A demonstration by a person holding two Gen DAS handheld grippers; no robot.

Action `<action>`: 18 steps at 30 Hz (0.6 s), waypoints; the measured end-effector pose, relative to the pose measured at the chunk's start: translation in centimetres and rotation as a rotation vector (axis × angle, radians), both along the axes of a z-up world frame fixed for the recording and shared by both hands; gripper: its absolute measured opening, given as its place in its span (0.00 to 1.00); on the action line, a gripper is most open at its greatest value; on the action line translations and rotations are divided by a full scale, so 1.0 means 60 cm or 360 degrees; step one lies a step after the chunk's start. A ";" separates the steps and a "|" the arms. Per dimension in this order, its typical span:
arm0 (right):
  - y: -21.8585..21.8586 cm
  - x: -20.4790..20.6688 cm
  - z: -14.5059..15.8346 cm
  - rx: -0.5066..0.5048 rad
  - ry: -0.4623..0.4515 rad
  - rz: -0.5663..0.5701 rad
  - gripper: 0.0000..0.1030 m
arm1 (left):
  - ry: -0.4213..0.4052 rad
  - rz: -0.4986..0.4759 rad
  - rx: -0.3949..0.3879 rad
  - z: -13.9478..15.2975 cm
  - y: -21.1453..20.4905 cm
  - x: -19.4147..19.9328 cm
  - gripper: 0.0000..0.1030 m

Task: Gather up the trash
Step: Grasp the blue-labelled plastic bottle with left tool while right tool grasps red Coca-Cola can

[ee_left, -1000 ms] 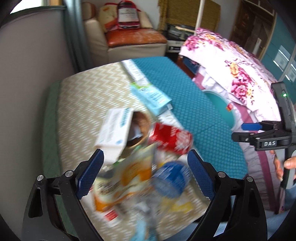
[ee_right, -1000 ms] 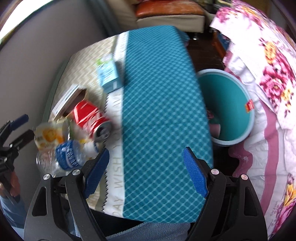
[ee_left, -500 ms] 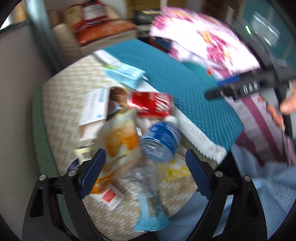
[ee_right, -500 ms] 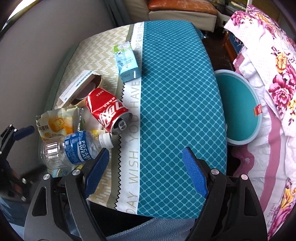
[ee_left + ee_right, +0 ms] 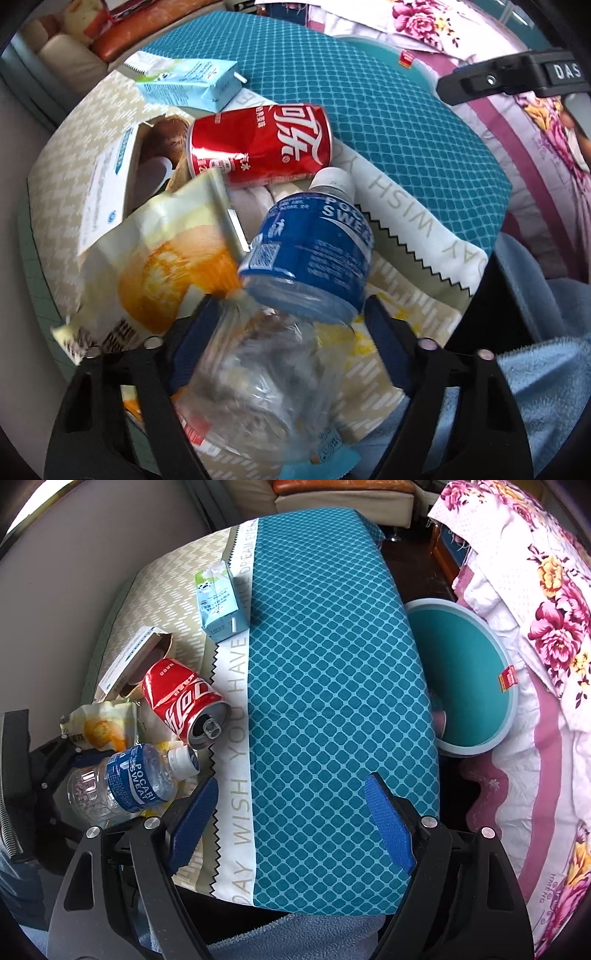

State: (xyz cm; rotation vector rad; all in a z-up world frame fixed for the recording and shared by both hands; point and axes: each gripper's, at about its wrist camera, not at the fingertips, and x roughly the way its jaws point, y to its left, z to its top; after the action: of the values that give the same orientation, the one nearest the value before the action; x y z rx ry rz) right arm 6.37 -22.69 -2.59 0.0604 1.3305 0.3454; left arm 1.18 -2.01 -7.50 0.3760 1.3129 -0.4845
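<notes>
Clear, blue-labelled plastic bottle [image 5: 295, 295]: light, slippery, crushable; best taken across its clear lower body. Left gripper [image 5: 291, 332] fingers, just closing, straddle it, not yet pressing. Right gripper [image 5: 291, 819] fingers apart, empty.

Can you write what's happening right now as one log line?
left gripper: jaws closing around plastic bottle | right gripper: open, empty | bin: beside table

Left tongs [image 5: 284, 328]: jaws just been closing, astride plastic bottle [image 5: 295, 273], pads not visibly pressing.
Red can [image 5: 262, 142]: lying beyond the bottle's cap.
Snack bag [image 5: 166, 266]: left of bottle.
Milk carton [image 5: 188, 85]: farthest back.
</notes>
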 end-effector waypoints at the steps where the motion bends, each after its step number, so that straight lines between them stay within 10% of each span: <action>1: 0.000 0.001 -0.003 -0.0001 0.0005 0.0002 0.75 | -0.0008 0.0018 -0.0020 0.001 0.000 0.001 0.73; 18: 0.034 0.039 0.010 -0.0020 -0.0048 0.0150 0.75 | -0.0365 0.0481 -0.0485 0.176 0.113 0.004 0.68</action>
State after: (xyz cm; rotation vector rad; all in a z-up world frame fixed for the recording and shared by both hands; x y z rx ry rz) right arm 8.70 -20.66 -1.97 -0.0182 1.3080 0.4160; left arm 1.43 4.80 3.03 -0.0226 1.0308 -0.3662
